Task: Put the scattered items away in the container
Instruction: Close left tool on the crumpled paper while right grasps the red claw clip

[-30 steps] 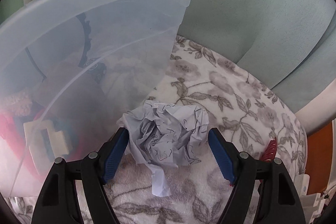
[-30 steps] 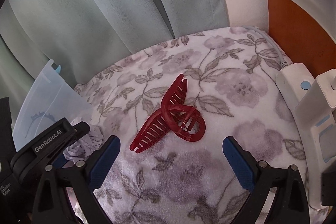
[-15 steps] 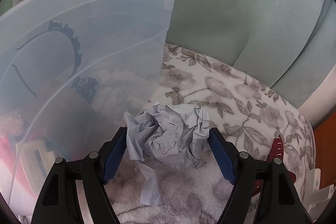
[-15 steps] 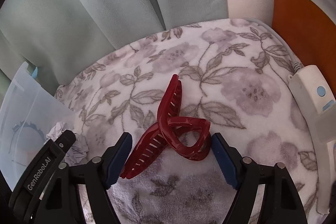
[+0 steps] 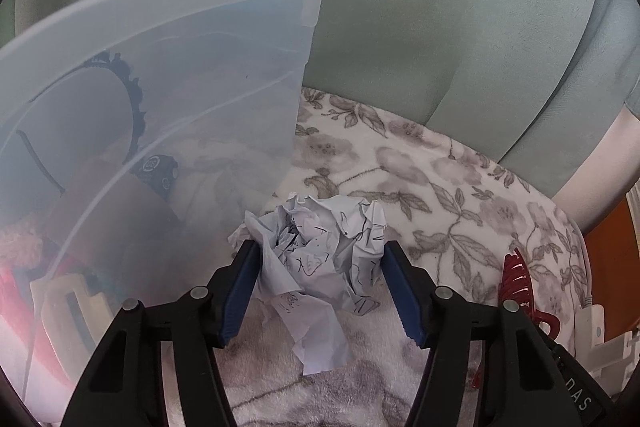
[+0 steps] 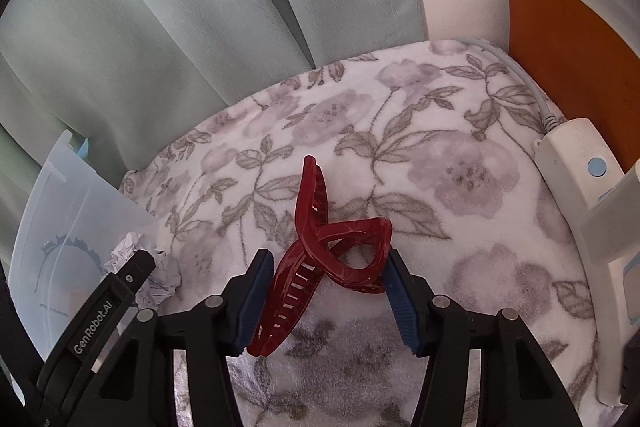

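The left gripper (image 5: 320, 259), whose jaws have just been closing, pinches the crumpled paper ball (image 5: 320, 251) on the floral blanket (image 5: 440, 195), with the translucent plastic bin (image 5: 180, 67) at its ten o'clock. The right gripper (image 6: 328, 267), also just closing, clamps the dark red claw hair clip (image 6: 320, 243) on both sides.

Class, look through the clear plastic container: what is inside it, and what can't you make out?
Inside the container: a black toothed headband and a cream clip. Frosted walls blur the rest.

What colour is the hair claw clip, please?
Dark red hair claw clip; clearest in the right wrist view.
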